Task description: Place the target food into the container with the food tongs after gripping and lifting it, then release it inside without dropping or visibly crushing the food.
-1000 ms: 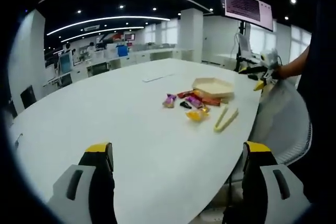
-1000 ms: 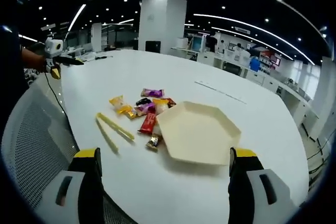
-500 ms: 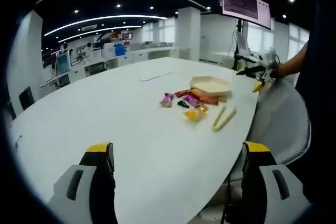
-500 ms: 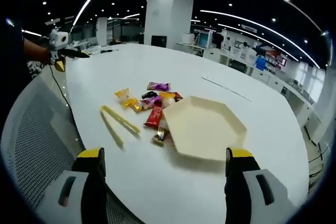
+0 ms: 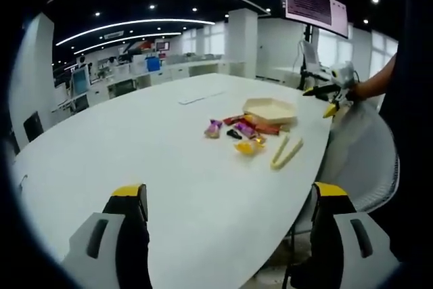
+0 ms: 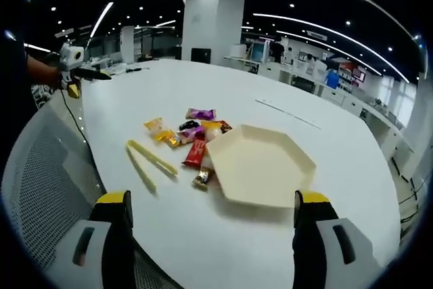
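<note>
An empty cream hexagonal tray (image 6: pixel 260 164) lies on the white table, with several wrapped snacks beside it: a purple packet (image 6: pixel 198 114), a yellow one (image 6: pixel 155 125) and a red one (image 6: pixel 195 153). Pale yellow food tongs (image 6: pixel 150 164) lie on the table left of the snacks, near the edge. My right gripper (image 6: pixel 213 197) is open and empty, hovering short of the tray. My left gripper (image 5: pixel 229 191) is open and empty, far back from the tongs (image 5: pixel 286 153), snacks (image 5: pixel 246 146) and tray (image 5: pixel 270 109). Each gripper also appears in the other's view, held in a hand: the right gripper (image 5: pixel 331 93) and the left gripper (image 6: pixel 74 72).
A grey mesh chair (image 6: pixel 40 187) stands against the table edge close to the tongs. The large oval white table (image 5: pixel 135 147) stretches away. A monitor on a stand (image 5: pixel 314 10) rises behind the tray. Office desks and a pillar fill the background.
Both views have shifted slightly with the hands. The tray, snacks and tongs lie where they were, and both grippers stay open.
</note>
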{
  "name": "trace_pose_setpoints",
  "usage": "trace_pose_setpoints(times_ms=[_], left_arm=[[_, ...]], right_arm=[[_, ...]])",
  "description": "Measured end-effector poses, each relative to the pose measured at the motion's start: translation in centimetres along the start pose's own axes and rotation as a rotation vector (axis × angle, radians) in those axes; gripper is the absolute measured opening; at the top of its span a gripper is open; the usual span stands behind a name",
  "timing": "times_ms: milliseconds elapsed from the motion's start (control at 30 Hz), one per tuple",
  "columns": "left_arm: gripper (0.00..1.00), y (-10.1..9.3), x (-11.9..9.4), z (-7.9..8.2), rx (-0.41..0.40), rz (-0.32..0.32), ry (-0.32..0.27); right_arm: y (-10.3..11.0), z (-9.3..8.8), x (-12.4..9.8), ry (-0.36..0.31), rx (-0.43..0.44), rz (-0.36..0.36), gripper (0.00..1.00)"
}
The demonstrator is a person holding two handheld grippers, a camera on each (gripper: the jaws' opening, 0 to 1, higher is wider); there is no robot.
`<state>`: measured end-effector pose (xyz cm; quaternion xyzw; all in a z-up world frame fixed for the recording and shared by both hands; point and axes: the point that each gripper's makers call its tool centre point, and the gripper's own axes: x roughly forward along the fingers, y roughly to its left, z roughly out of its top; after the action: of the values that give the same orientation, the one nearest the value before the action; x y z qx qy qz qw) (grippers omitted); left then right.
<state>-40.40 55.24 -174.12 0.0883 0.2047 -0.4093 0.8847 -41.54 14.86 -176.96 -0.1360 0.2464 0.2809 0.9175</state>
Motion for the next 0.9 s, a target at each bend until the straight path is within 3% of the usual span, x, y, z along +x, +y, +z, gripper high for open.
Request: trace_pose_setpoints(times_ms=[133,400,567,767,833,900], left_arm=[[0.92,-0.2,0.0,-0.5,-0.012,-0.001,0.016],[0.98,-0.2,0.5,-0.4,0.016,-0.022,0.035],[0.99,-0.1,0.0,0.0,-0.024,0.019,0.046],[0.99,0.0,0.5,-0.9,-0.027,0.015,0.045],[0.99,-0.2,0.5,-1.4,-0.058,0.023,0.075],[0.99,-0.9,0.3,-0.9,-0.024,0.023,0.068]], right_arm=[[0.1,0.1,0.0,-0.003,-0.014,0.002,0.97],[0.0,0.4,0.1,-0.019,0.020,0.005,0.95],[1.2,-0.6,0.5,0.049,-0.051,0.027,0.96],[1.5,-0.6,0.4,0.027,-0.034,0.061,0.99],[1.5,-1.2,0.3,0.057,-0.038,0.051,0.99],[1.4,-1.1,0.3,0.060,-0.033,0.041,0.97]])
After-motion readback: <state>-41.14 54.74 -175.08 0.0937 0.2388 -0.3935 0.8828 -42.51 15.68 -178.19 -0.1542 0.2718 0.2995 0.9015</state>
